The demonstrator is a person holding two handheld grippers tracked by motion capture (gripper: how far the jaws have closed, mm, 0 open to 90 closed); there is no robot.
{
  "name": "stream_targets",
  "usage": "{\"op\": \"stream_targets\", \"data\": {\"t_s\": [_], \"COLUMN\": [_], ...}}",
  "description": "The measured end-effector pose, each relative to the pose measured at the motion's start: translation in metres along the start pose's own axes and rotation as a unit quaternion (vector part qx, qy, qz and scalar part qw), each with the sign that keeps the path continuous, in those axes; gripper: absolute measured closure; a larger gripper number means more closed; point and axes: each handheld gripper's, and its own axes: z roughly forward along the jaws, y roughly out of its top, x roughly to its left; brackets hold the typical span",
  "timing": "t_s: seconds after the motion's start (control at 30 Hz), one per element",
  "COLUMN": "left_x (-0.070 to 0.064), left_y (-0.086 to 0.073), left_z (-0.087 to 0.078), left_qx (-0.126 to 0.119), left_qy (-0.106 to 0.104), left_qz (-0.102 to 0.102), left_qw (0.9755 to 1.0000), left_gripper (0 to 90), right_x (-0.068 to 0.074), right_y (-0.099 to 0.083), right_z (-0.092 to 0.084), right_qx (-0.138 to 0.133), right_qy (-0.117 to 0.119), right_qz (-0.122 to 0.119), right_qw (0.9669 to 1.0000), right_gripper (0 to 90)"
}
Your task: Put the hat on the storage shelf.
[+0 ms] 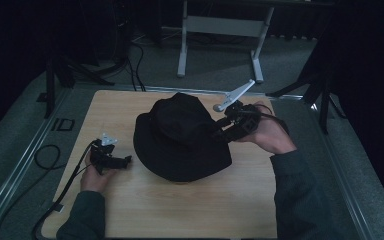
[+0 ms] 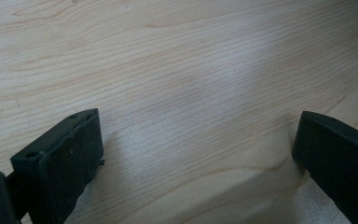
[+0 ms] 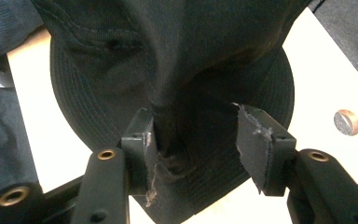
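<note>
A black bucket hat (image 1: 180,135) lies brim down in the middle of the wooden table (image 1: 180,210). My right gripper (image 1: 220,129) reaches into the hat's right side. In the right gripper view its jaws stand apart (image 3: 196,140) around a raised fold of the hat's crown (image 3: 168,56); the cloth touches the left pad (image 3: 150,154) and the right pad (image 3: 251,144) is clear of it. My left gripper (image 1: 125,161) rests low at the table's left, apart from the hat. Its jaws are open (image 2: 198,154) over bare wood (image 2: 191,70).
A round metal insert (image 3: 347,122) sits in the tabletop near the hat. A grey metal frame (image 1: 220,30) stands on the floor beyond the table. Cables (image 1: 45,155) trail over the floor at the left. Dark stands flank the table's far corners.
</note>
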Motion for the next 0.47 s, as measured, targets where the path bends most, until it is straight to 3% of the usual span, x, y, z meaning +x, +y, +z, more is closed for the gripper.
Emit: {"op": "stream_targets", "data": {"t_s": [0.47], "left_x": [0.0], "left_y": [0.0], "left_z": [0.0], "left_qx": [0.0], "left_qy": [0.0], "left_qz": [0.0], "left_qw": [1.0], "left_gripper": [2.0], "right_x": [-0.006], "right_y": [-0.023], "right_z": [-0.008], "right_qx": [0.015], "right_qy": [0.0], "right_qz": [0.014], "right_qw": [0.9998], "right_gripper": [42.7]}}
